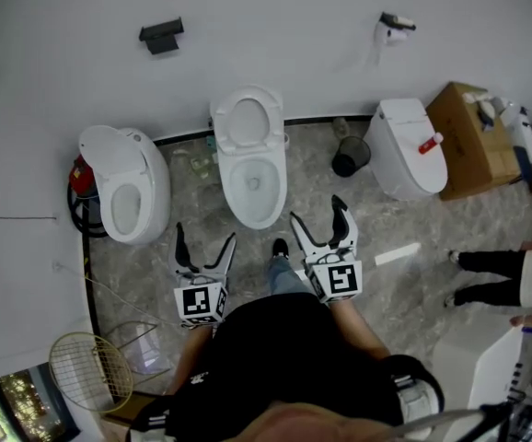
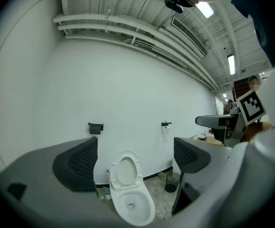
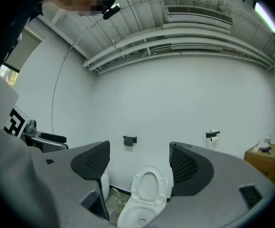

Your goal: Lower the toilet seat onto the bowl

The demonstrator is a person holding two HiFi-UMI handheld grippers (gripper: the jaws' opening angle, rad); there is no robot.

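Toilet seat point(image 1: 248, 122) is standing upright at the back of the bowl point(image 1: 255, 187) — nothing is touching it yet

Both grippers are hanging in front of the bowl with jaws spread wide and nothing between them. The left hand-held gripper point(image 1: 206, 238) is sitting off the bowl's front-left. The right hand-held gripper point(image 1: 318, 212) is off its front-right, reaching a bit further forward, with its inner tip just beside the bowl's front rim. The seat is leaning back against the wall point(image 1: 294, 44) behind the bowl, so from either gripper it's lying straight ahead, past the whole bowl, long axis running up from the hinge. I'm guessing the right one is the nearer bet — it'll be needing to reach over the bowl and tip the seat's top edge forward.
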